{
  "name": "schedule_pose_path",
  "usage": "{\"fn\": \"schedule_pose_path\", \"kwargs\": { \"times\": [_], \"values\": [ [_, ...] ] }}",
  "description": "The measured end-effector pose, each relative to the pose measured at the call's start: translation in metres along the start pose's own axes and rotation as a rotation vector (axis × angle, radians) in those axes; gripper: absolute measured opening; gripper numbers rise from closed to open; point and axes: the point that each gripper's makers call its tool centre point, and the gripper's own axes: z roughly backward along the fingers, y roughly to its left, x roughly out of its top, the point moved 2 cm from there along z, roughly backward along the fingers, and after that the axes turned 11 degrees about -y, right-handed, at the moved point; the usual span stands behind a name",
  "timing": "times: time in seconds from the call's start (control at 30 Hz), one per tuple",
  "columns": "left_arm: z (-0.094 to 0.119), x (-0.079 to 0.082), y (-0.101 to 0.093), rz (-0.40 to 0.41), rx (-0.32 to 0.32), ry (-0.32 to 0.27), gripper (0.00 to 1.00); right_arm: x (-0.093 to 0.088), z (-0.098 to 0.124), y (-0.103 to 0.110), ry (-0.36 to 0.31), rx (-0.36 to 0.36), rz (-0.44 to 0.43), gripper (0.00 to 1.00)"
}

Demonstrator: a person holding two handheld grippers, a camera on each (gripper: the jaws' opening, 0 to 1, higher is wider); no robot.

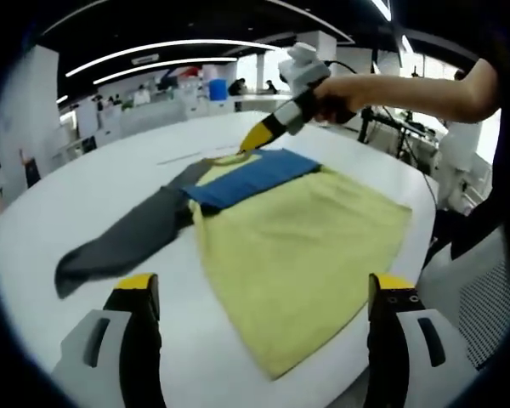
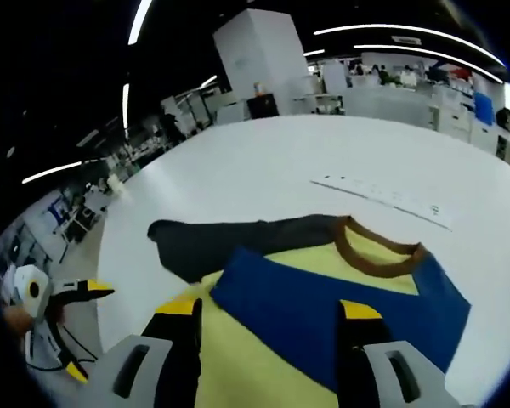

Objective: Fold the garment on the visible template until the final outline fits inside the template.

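Now, with the garment [image 1: 297, 238] flat on the white table [image 1: 85, 187] and its grey sleeve [image 1: 123, 238] out left, both grippers—left gripper [image 1: 259, 293] and right gripper [image 2: 268, 319]—gape empty: pinch that sleeve's cuff, fold inward.

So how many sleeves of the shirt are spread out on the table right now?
1. A dark grey long sleeve lies flat on the white table, stretched away from the yellow and blue shirt body. A second sleeve may be folded under the blue panel, hidden.
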Motion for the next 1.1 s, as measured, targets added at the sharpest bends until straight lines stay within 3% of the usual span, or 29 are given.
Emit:
{"fn": "schedule_pose_path", "kwargs": {
  "times": [0.23, 0.57, 1.1],
  "values": [
    [0.001, -0.001, -0.002, 0.000, 0.002, 0.007, 0.99, -0.016, 0.033, -0.032, -0.002, -0.048, -0.035, 0.55],
    [-0.003, 0.001, -0.005, 0.000, -0.006, 0.008, 0.99, -0.039, 0.070, -0.073, 0.004, -0.133, -0.090, 0.38],
    [-0.005, 0.000, -0.007, 0.002, -0.016, 0.017, 0.99, -0.076, 0.098, -0.108, 0.071, -0.207, -0.064, 0.17]
  ]
}}
